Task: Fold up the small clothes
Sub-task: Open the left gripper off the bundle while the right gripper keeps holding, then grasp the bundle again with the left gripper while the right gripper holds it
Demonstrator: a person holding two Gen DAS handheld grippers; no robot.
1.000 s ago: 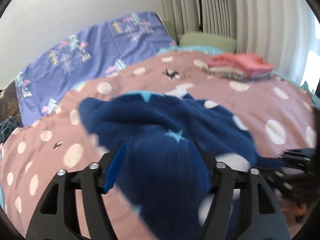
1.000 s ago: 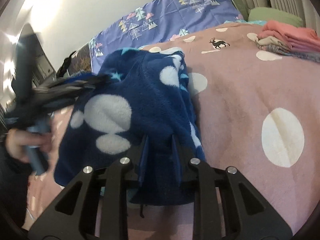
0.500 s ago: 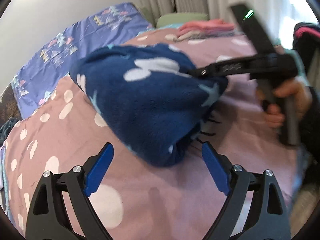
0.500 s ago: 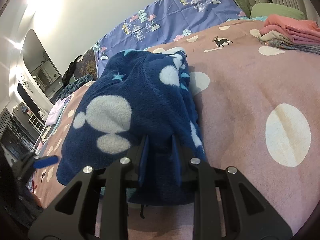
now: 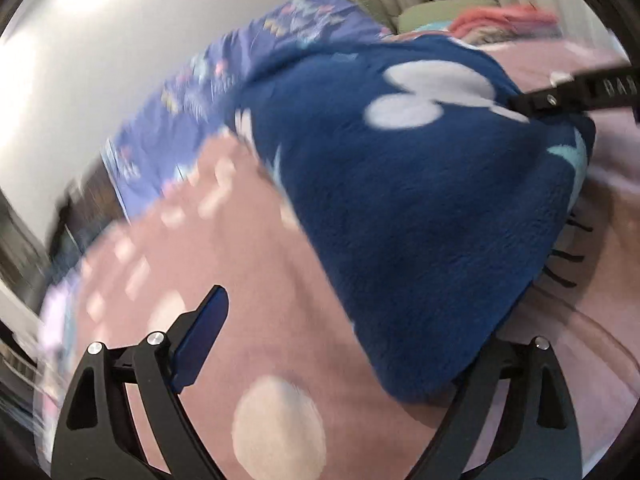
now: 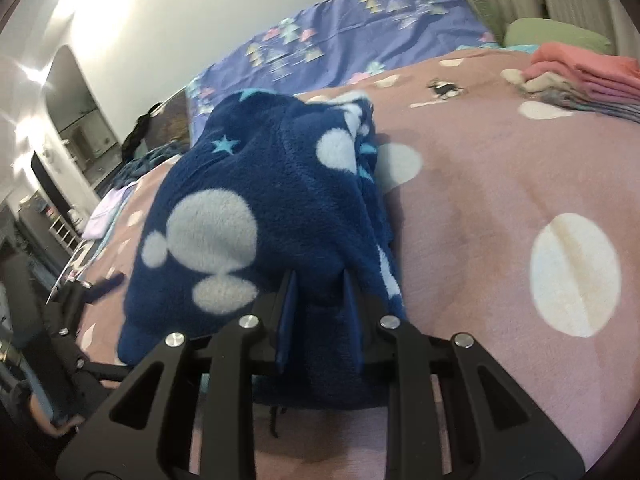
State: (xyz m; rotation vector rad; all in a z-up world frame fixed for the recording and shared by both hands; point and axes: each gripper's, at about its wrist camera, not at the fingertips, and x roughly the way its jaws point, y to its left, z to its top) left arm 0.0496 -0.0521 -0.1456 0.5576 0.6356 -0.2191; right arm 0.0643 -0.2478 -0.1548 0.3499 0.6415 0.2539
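Left gripper (image 5: 340,364), jaws spread and just opened wider, is empty, with the fleece's (image 5: 420,200) near corner lying over its right finger; nothing is clamped. The fleece lies on the blanket (image 5: 260,320), long axis running away from both cameras. Right gripper (image 6: 320,312) pinches its near hem. The left is likely nearer the free corner.

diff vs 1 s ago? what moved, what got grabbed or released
Left gripper let go of the blue fleece garment, its jaws just opening wide, and dropped low beside the garment's near edge. Unchanged: right gripper clamped on the garment; folded stack on the pink blanket.
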